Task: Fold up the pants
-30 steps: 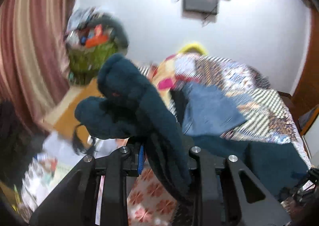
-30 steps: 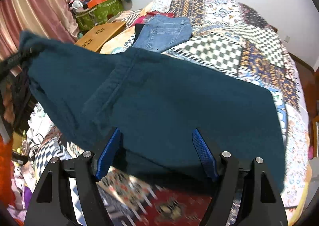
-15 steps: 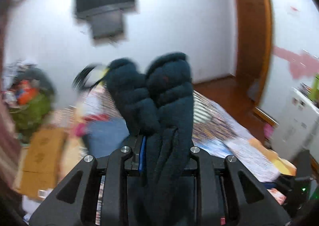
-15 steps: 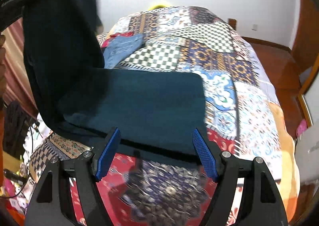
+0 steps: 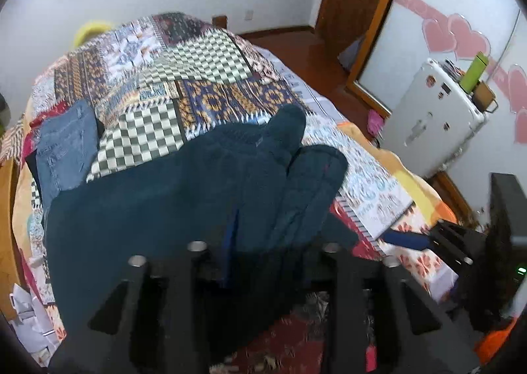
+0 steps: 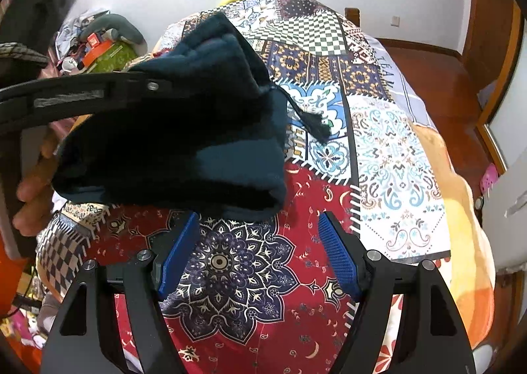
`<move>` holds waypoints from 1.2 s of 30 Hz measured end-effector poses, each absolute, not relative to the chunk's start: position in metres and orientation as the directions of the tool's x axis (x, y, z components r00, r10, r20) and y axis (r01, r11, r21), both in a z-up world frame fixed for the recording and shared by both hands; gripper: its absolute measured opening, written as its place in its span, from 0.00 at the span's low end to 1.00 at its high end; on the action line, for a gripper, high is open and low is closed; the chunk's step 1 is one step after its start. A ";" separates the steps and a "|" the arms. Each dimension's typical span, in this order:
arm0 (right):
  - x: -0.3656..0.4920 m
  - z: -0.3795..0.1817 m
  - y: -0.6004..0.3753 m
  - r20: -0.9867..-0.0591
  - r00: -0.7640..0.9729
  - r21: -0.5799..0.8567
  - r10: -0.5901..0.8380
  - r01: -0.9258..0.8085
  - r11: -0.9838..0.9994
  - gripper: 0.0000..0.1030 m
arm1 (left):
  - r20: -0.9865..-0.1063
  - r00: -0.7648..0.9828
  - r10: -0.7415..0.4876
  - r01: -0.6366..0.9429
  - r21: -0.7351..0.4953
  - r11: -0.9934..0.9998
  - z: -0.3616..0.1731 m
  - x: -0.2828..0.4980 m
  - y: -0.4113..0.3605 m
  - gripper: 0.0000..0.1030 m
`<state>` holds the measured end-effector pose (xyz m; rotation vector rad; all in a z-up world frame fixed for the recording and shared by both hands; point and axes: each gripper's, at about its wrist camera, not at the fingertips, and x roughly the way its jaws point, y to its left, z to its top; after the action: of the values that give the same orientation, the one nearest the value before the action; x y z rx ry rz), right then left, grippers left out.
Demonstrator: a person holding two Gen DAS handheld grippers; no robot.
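Dark teal pants [image 5: 158, 202] lie partly on the patchwork bed. My left gripper [image 5: 263, 242] is shut on their bunched waistband end and holds it over the rest of the fabric. In the right wrist view the same bundle [image 6: 197, 117] hangs from the left gripper [image 6: 98, 90], folded over toward the right, with a drawstring dangling. My right gripper [image 6: 260, 242] is open and empty, its blue pads [image 6: 339, 258] just below the hanging fabric, above the red quilt patch. It also shows at the right in the left wrist view [image 5: 428, 240].
The patchwork quilt [image 6: 395, 159] covers the bed. Folded blue jeans [image 5: 66, 150] lie at the bed's far left. A white cabinet [image 5: 434, 123] with a green bottle stands right of the bed. A cluttered pile [image 6: 105, 41] sits at the far left by the curtain.
My left gripper has swung the held end of the pants from the left across to the right over the rest. The right gripper stays open and the fabric has left its jaws.
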<state>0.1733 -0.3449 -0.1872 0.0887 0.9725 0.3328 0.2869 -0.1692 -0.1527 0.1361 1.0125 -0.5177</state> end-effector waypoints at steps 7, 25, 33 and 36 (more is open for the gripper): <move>0.170 -0.192 -0.335 -0.795 0.497 0.255 0.348 -0.246 0.935 0.69 | -0.769 0.534 -0.351 0.435 -0.106 0.894 -0.120 0.275 -0.144 0.93; 0.198 -0.204 -0.294 -0.832 0.411 0.261 0.372 -0.301 0.917 0.70 | -0.893 0.438 0.105 0.037 0.134 0.990 -0.211 0.451 0.026 0.95; 0.238 -0.201 -0.274 -0.852 0.403 0.200 0.334 -0.338 0.920 0.70 | -0.927 0.356 0.118 0.050 0.145 0.988 -0.284 0.452 0.060 0.97; 0.257 -0.201 -0.269 -0.856 0.409 0.177 0.316 -0.341 0.923 0.70 | -0.918 0.369 0.142 0.064 0.177 0.982 -0.285 0.432 0.070 0.97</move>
<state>0.2573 -0.2689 -0.2012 -0.0266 1.0725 0.4135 0.4317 0.0698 -0.2852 0.1946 1.1936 0.0505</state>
